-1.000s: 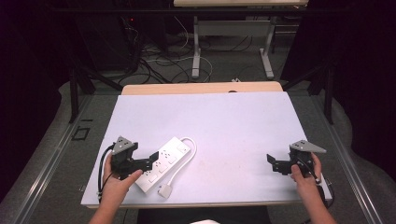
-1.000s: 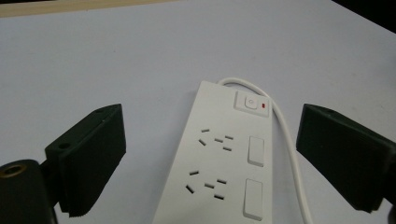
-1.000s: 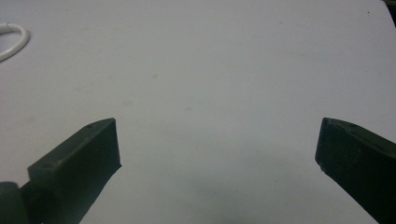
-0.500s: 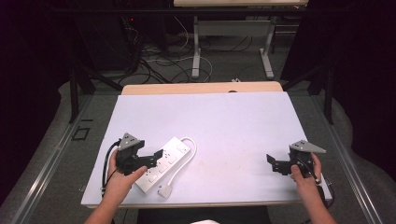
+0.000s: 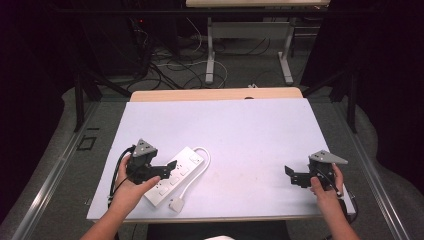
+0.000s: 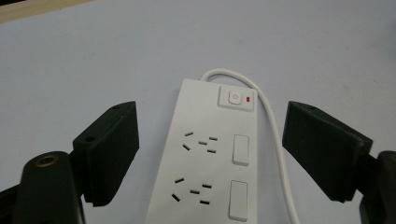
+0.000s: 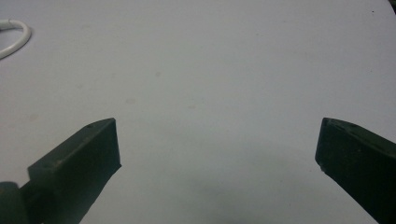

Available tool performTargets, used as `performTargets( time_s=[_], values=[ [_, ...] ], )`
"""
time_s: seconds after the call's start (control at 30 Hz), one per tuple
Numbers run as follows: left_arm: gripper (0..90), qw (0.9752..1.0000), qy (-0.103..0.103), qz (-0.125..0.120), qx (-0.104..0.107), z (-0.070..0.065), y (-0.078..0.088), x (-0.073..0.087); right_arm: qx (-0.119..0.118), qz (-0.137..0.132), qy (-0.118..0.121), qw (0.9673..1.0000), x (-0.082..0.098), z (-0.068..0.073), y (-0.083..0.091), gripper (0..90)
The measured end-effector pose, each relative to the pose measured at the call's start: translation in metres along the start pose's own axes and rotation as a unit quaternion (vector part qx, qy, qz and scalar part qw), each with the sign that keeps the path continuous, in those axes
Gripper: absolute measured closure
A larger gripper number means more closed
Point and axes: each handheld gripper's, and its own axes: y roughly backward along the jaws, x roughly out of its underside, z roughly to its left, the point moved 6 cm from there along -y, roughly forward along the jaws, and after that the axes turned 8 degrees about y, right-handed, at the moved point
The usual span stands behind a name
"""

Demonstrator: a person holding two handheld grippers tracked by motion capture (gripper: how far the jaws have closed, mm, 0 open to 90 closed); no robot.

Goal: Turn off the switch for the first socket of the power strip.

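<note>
A white power strip (image 5: 179,171) lies slantwise on the white table top at the front left, its cord (image 5: 199,167) looping back to a plug (image 5: 176,204) near the front edge. My left gripper (image 5: 167,170) hovers over the strip's near half. In the left gripper view the strip (image 6: 210,158), with its switch (image 6: 236,98), lies between the two jaws with a gap on each side. The jaws have just been closing a little and stand open (image 6: 212,154). My right gripper (image 5: 293,176) rests at the front right, open (image 7: 217,154) over bare table.
The table top (image 5: 240,135) has a wooden strip (image 5: 215,95) along its far edge. Beyond it, on the floor, stand desk legs (image 5: 210,55) among loose cables. A bit of the white cord (image 7: 11,35) shows in the right gripper view.
My left gripper has shifted slightly right, farther over the power strip, and its jaws have narrowed a little. The right gripper has stayed put.
</note>
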Motion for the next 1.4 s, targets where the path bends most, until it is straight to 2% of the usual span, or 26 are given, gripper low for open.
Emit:
performTargets(
  time_s=[0.1, 0.17, 0.37, 0.4, 0.57, 0.67, 0.83, 0.97, 1.03, 1.1, 1.13, 1.17, 1.2, 1.23, 1.37, 1.4],
  values=[
    [18.6, 1.0000, 0.001, 0.005, 0.004, -0.002, -0.001, -0.003, -0.001, 0.001, 0.004, 1.0000, 0.000, 0.000, 0.000, 0.0],
    [18.9, 0.9999, -0.007, 0.012, 0.007, -0.002, -0.003, -0.004, -0.001, 0.001, 0.000, 1.0000, 0.000, 0.001, 0.000, 0.0],
    [23.3, 0.9999, -0.007, 0.012, 0.010, -0.002, -0.005, -0.010, 0.004, -0.002, 0.000, 1.0000, 0.000, 0.001, -0.001, 0.0],
    [26.7, 0.9997, -0.011, 0.020, 0.008, -0.001, -0.005, -0.010, 0.000, 0.004, -0.001, 1.0000, 0.001, 0.001, 0.000, 0.0],
    [34.5, 0.9995, -0.012, 0.028, 0.009, 0.001, -0.007, -0.013, 0.003, -0.002, 0.001, 1.0000, 0.000, 0.001, -0.001, 0.0],
    [40.5, 0.9993, -0.020, 0.031, 0.008, 0.002, -0.009, -0.014, 0.003, -0.001, -0.001, 1.0000, 0.000, 0.001, -0.001, 0.0],
    [45.0, 0.9987, -0.029, 0.038, 0.014, 0.000, -0.015, -0.017, 0.004, -0.002, 0.000, 1.0000, 0.000, 0.001, -0.001, 0.0],
    [46.3, 0.9986, -0.033, 0.042, 0.009, -0.001, -0.018, -0.018, 0.000, 0.003, 0.003, 1.0000, 0.001, 0.000, 0.000, 0.0],
    [47.8, 0.9985, -0.030, 0.044, 0.013, -0.002, -0.020, -0.018, 0.001, 0.002, 0.001, 1.0000, 0.001, 0.000, 0.000, 0.0],
    [53.6, 0.9979, -0.022, 0.055, 0.026, -0.003, -0.020, -0.018, 0.000, 0.003, 0.001, 1.0000, 0.001, 0.000, 0.000, 0.0],
    [56.5, 0.9982, -0.019, 0.050, 0.029, -0.004, -0.022, -0.018, -0.001, 0.002, 0.006, 1.0000, 0.000, 0.000, -0.001, 0.0],
    [57.7, 0.9984, -0.016, 0.047, 0.028, -0.006, -0.023, -0.018, 0.000, 0.002, -0.001, 1.0000, 0.001, 0.001, 0.000, 0.0],
    [59.0, 0.9975, -0.019, 0.057, 0.037, -0.007, -0.022, -0.018, -0.001, 0.003, 0.003, 1.0000, 0.001, 0.000, 0.000, 0.0],
    [60.0, 0.9981, -0.018, 0.050, 0.032, -0.008, -0.024, -0.018, 0.000, 0.001, 0.004, 1.0000, 0.001, 0.000, 0.000, 0.0],
    [65.5, 0.9974, -0.022, 0.056, 0.040, -0.012, -0.028, -0.017, 0.001, 0.003, 0.001, 1.0000, 0.001, 0.000, 0.000, 0.0],
    [66.7, 0.9968, -0.021, 0.065, 0.043, -0.012, -0.028, -0.016, 0.001, 0.003, 0.000, 1.0000, 0.001, 0.000, -0.001, 0.0]
  ],
)
